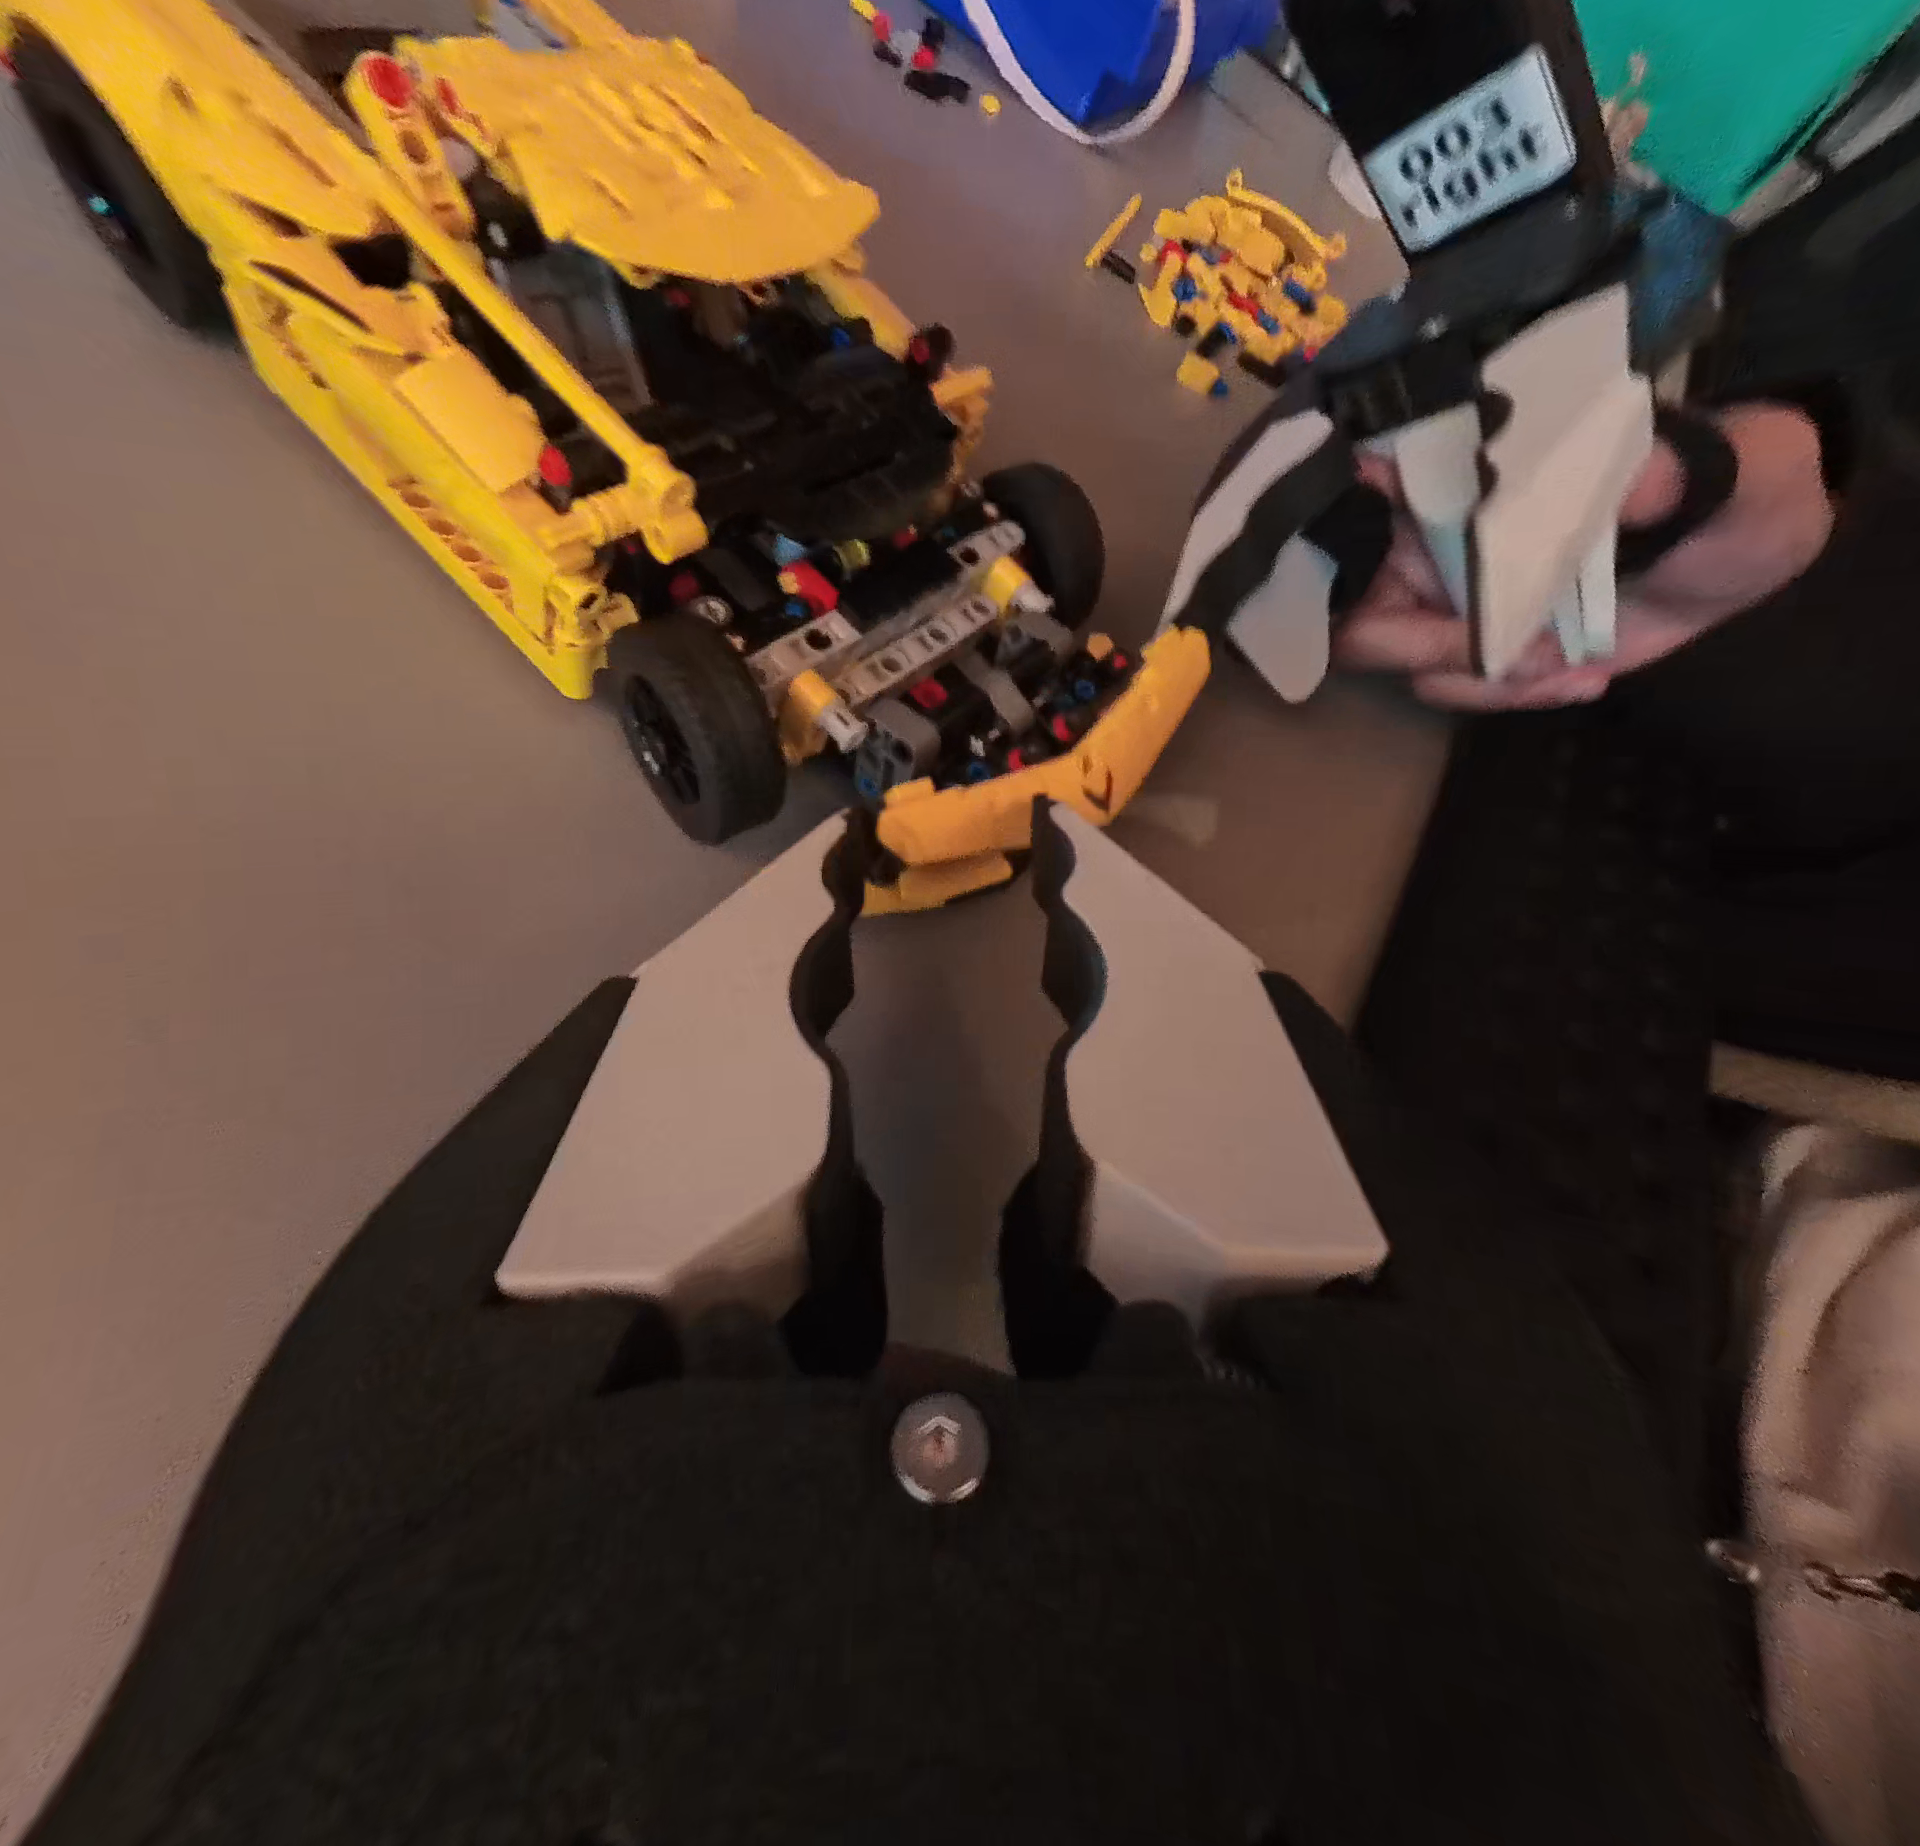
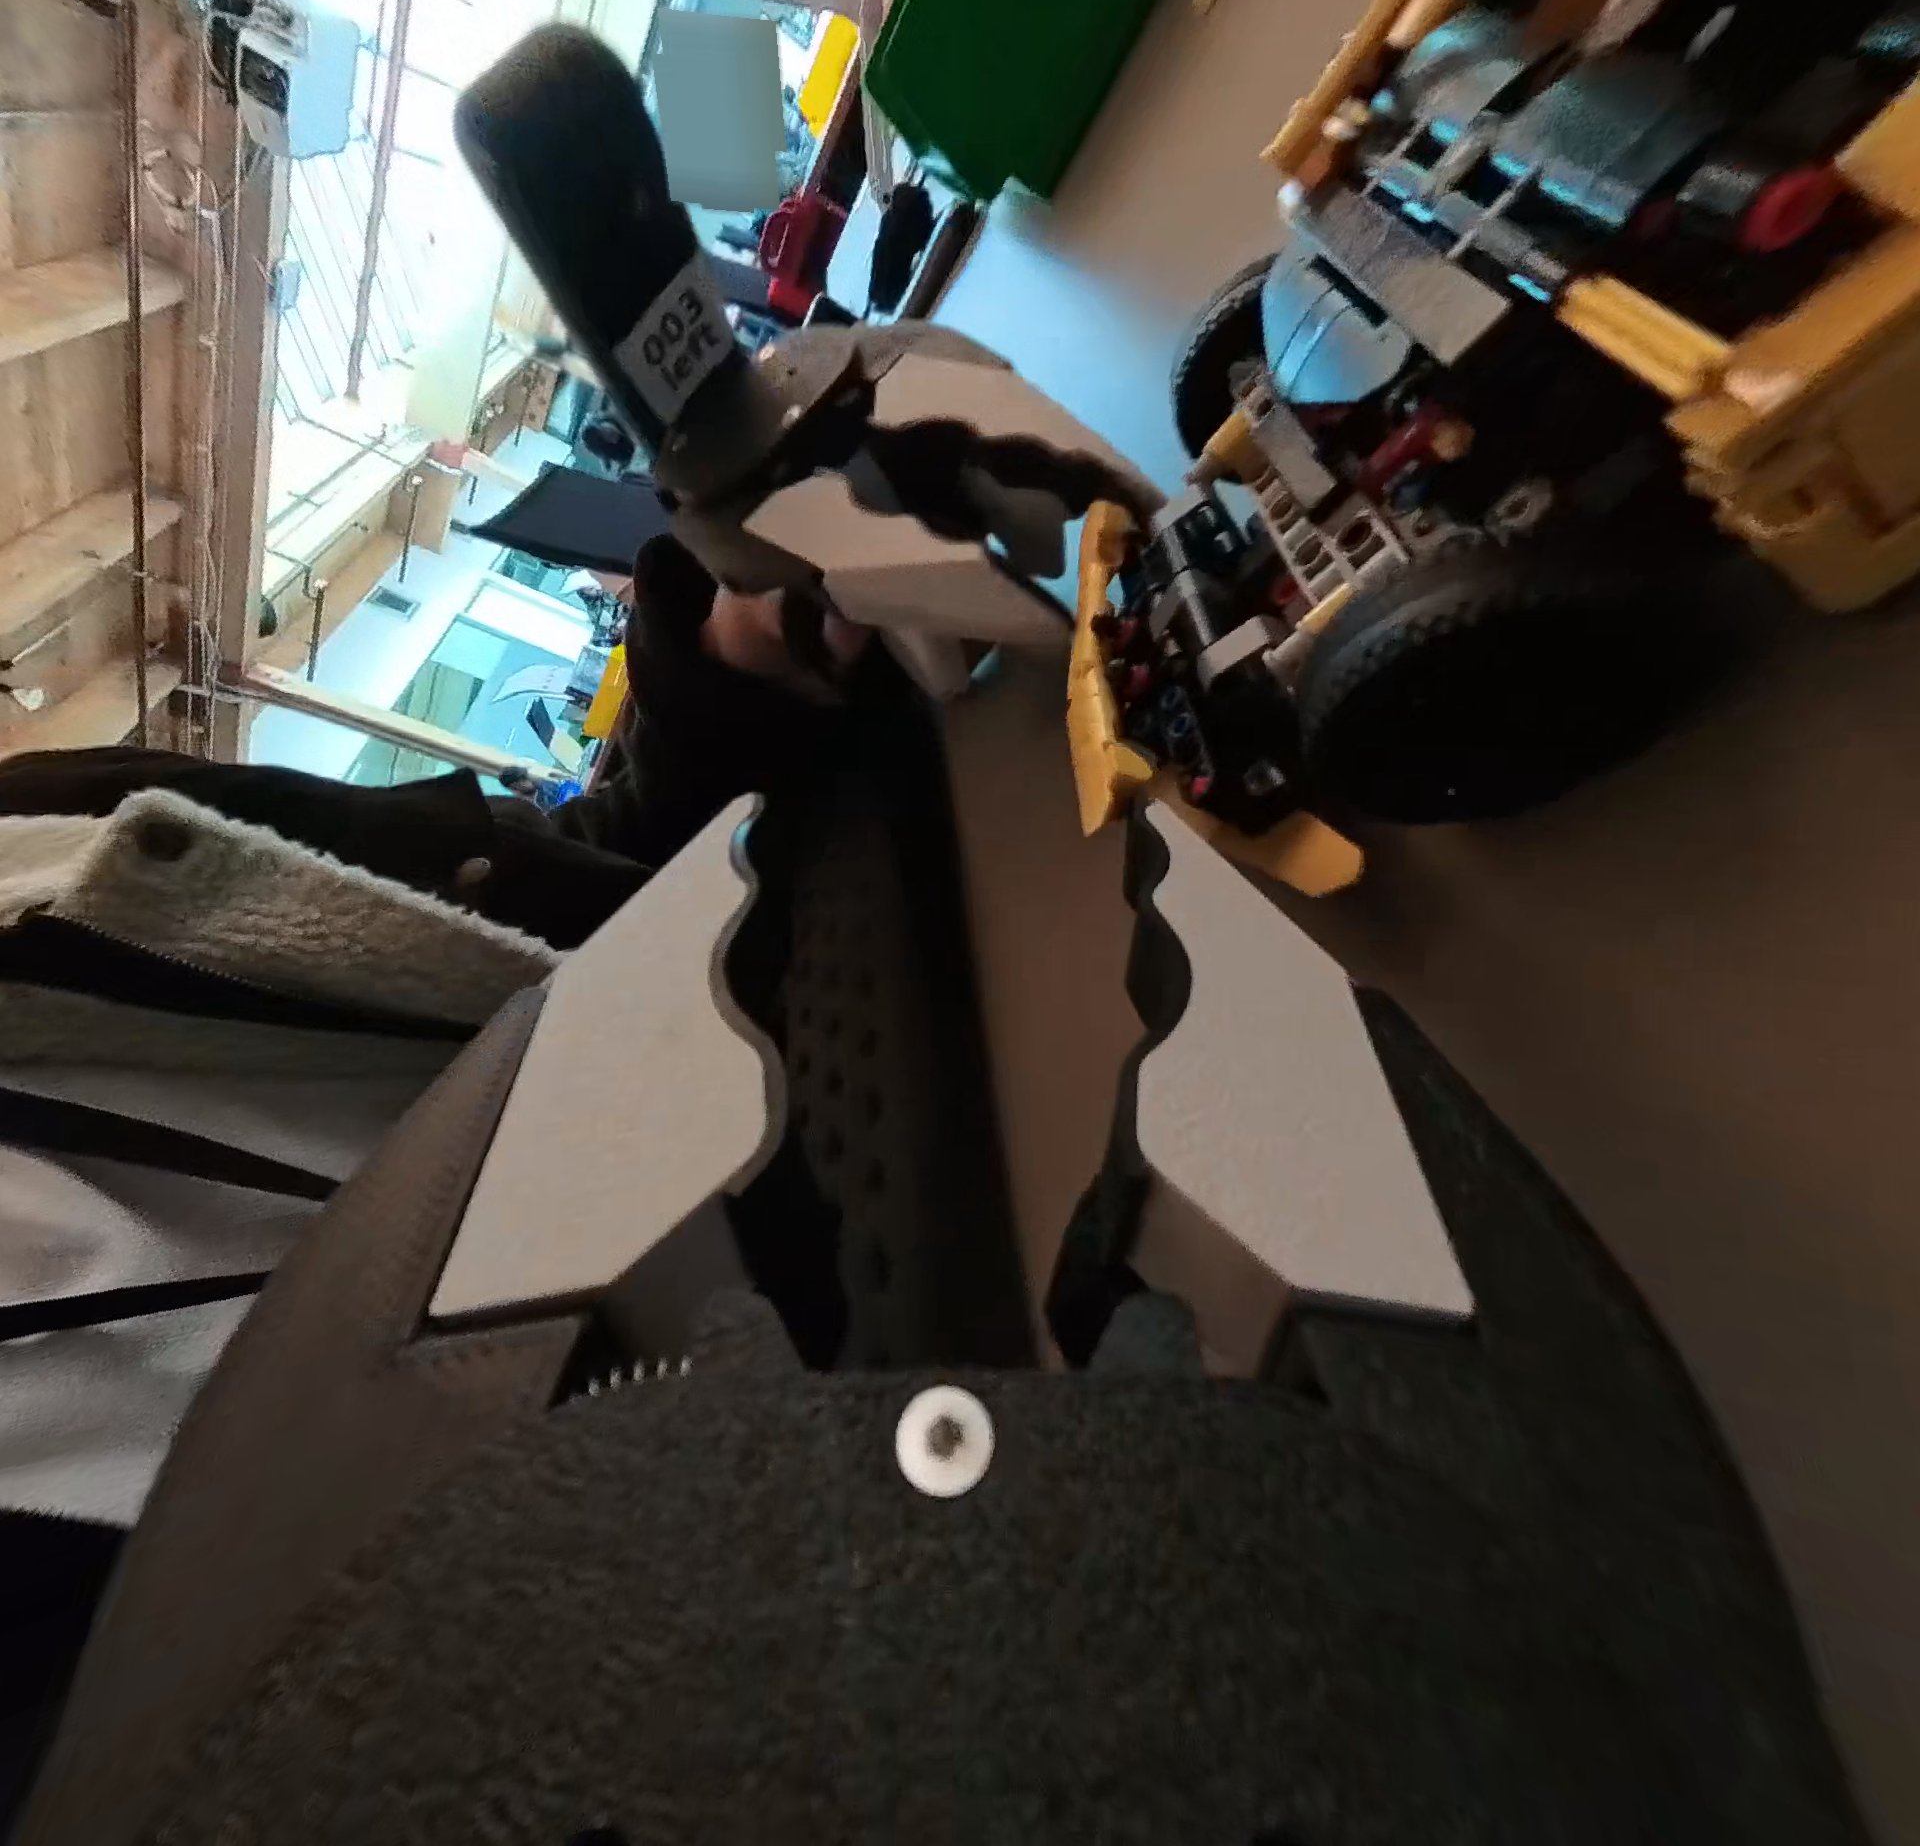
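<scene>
**Left gripper on bumper, right spread beside it**

Your left gripper (image 1: 940,840) pinches the yellow bumper (image 1: 1049,799) at the brick car's (image 1: 499,342) front, near the tabletop (image 1: 260,913) edge. Your right gripper (image 2: 940,830) is spread, one fingertip (image 2: 1153,825) just beside the bumper's other end. Loose brick pile (image 1: 1242,290) sits well behind.

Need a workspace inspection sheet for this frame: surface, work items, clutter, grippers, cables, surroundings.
Surface: grey table, bare near the left gripper.
Work items: yellow brick-built car, hood raised, front internals exposed; its yellow front bumper sits at the table edge.
Clutter: pile of loose yellow pieces; a few small loose pieces farther back.
Grippers: left gripper closed on the bumper's end; right gripper open, one fingertip against the bumper's other end.
Cables: nothing seen.
Surroundings: blue bag, green box, a person's hand on the right gripper, dark clothing.
</scene>
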Tool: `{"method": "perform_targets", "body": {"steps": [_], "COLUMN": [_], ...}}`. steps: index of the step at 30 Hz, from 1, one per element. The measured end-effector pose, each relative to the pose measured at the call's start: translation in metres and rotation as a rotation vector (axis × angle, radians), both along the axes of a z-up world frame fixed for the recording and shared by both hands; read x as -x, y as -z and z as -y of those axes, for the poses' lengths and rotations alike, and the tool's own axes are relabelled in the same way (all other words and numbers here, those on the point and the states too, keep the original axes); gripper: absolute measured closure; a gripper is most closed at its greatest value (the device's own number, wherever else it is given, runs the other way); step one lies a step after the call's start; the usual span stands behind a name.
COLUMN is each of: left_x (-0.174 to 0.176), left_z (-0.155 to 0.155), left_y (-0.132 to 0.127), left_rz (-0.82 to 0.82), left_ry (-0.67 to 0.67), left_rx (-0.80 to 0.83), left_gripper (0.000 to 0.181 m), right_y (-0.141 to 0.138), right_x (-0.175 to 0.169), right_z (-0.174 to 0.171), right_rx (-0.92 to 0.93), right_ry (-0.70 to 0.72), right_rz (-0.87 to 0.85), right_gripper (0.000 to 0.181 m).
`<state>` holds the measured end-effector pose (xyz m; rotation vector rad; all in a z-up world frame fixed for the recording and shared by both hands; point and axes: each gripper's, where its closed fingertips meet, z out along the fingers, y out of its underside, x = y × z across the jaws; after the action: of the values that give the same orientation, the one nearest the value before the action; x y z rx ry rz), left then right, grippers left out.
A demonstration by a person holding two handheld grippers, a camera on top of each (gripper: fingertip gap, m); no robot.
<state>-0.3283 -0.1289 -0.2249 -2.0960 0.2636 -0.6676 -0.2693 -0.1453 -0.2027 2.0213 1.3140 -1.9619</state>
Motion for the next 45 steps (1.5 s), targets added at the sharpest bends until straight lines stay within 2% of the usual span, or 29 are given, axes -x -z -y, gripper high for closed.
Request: {"method": "perform_targets", "body": {"steps": [2, 3, 4, 7, 9, 11, 12, 14, 16, 19, 21, 23, 26, 29, 31, 34, 39, 42, 45], "left_x": [-0.002, -0.009, -0.011, 0.012, 0.026, 0.046, 0.055, 0.064, 0.065, 0.058, 0.054, 0.054, 0.057, 0.057, 0.058, 0.059, 0.064, 0.064, 0.061], "left_z": [0.002, 0.007, 0.01, 0.008, 0.009, 0.009, 0.01, 0.017, 0.025, 0.032, 0.029, 0.027, 0.023, 0.021, 0.02, 0.019, 0.016, 0.016, 0.014], "left_y": [-0.018, -0.031, -0.039, -0.037, -0.043, -0.035, -0.027, -0.013, -0.003, 0.004, 0.004, 0.005, 0.003, 0.003, 0.002, 0.002, 0.003, 0.003, 0.003], "left_rz": [0.073, 0.142, 0.185, 0.093, 0.06, -0.031, -0.101, -0.22, -0.27, -0.197, -0.139, -0.107, -0.119, -0.24, -0.295, -0.33, -0.441, -0.425, -0.394], "left_ry": [0.03, 0.081, 0.099, 0.021, -0.013, -0.084, -0.11, -0.12, -0.11, -0.066, -0.058, -0.08, -0.136, -0.184, -0.214, -0.233, -0.27, -0.266, -0.255], "left_rx": [-0.064, -0.098, -0.104, -0.103, -0.138, -0.118, -0.108, -0.084, -0.067, -0.02, -0.004, 0.01, 0.011, -0.024, -0.033, -0.039, -0.075, -0.082, -0.083], "left_gripper": [0.154, 0.175, 0.178, 0.172, 0.169, 0.159, 0.153, 0.147, 0.145, 0.145, 0.154, 0.155, 0.162, 0.165, 0.167, 0.167, 0.167, 0.167, 0.168], "right_y": [0.0, -0.001, 0.0, 0.011, 0.007, 0.001, 0.001, 0.008, 0.005, 0.021, 0.029, 0.027, 0.033, 0.039, 0.048, 0.047, 0.047, 0.047, 0.044], "right_x": [0.009, 0.014, 0.019, 0.023, 0.022, 0.014, 0.01, 0.009, 0.012, 0.018, 0.022, 0.027, 0.029, 0.025, 0.026, 0.025, 0.015, -0.008, -0.019], "right_z": [0.021, 0.032, 0.043, 0.065, 0.062, 0.05, 0.04, 0.017, 0.016, 0.014, 0.012, 0.014, 0.019, 0.007, 0.009, 0.011, 0.009, 0.0, -0.005], "right_rx": [-0.025, -0.045, -0.07, -0.16, -0.143, -0.13, -0.175, -0.377, -0.551, -0.822, -0.946, -0.945, -0.884, -0.895, -0.846, -0.787, -0.814, -0.759, -0.791], "right_ry": [-0.059, -0.085, -0.103, -0.193, -0.185, -0.153, -0.118, 0.007, 0.045, 0.076, 0.084, 0.096, 0.067, 0.136, 0.098, 0.095, 0.04, -0.001, -0.023], "right_rz": [-0.004, -0.012, -0.013, 0.03, 0.012, -0.012, -0.013, -0.002, -0.025, 0.058, 0.104, 0.101, 0.144, 0.217, 0.264, 0.255, 0.251, 0.249, 0.205], "right_gripper": [0.113, 0.114, 0.114, 0.132, 0.134, 0.139, 0.143, 0.146, 0.146, 0.14, 0.139, 0.139, 0.121, 0.133, 0.132, 0.137, 0.137, 0.137, 0.137]}}
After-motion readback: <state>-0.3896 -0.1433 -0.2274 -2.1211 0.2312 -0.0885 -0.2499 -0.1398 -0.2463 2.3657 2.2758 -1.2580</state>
